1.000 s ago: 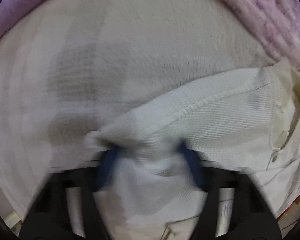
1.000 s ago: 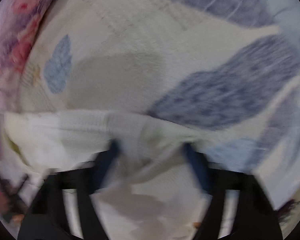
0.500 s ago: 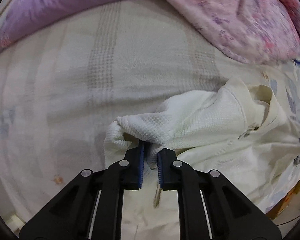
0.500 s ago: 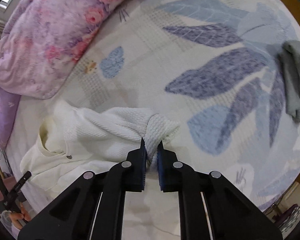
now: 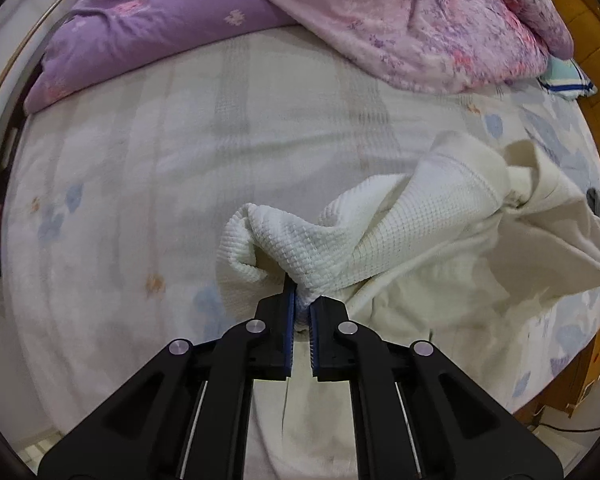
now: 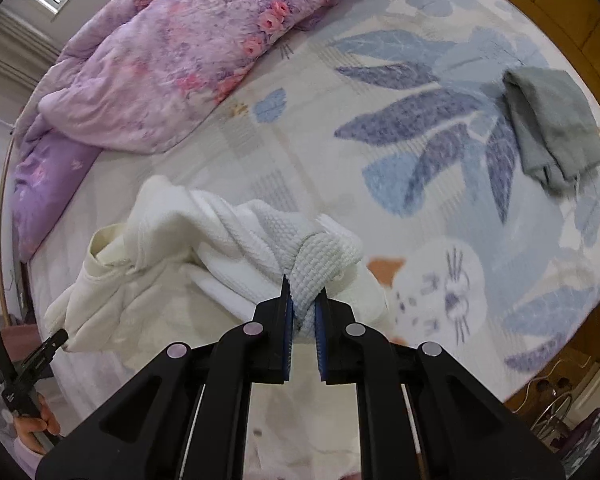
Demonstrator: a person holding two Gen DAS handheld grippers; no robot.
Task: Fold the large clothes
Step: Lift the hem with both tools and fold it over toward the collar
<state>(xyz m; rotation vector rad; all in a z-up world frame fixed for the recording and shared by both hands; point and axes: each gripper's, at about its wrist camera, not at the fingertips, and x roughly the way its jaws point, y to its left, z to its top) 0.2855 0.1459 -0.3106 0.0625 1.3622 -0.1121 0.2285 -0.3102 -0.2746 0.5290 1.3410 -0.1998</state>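
Left wrist view: the left gripper (image 5: 302, 305) has just pinched down on a bunched corner of the white waffle-knit garment (image 5: 380, 240), lifted clear of the bed sheet (image 5: 140, 180). The rest of the garment trails toward the bed's right edge, below the pink floral quilt (image 5: 420, 20).

Right wrist view: the right gripper (image 6: 303, 302) clamps another bunched corner of the same garment (image 6: 240, 240), which hangs above the leaf-printed sheet near the bed's middle; a folded grey cloth (image 6: 548, 128) lies toward the right edge.

This looks like the lift-and-spread step. Next, the two corners probably need pulling apart to tension the fabric, then laying flat.
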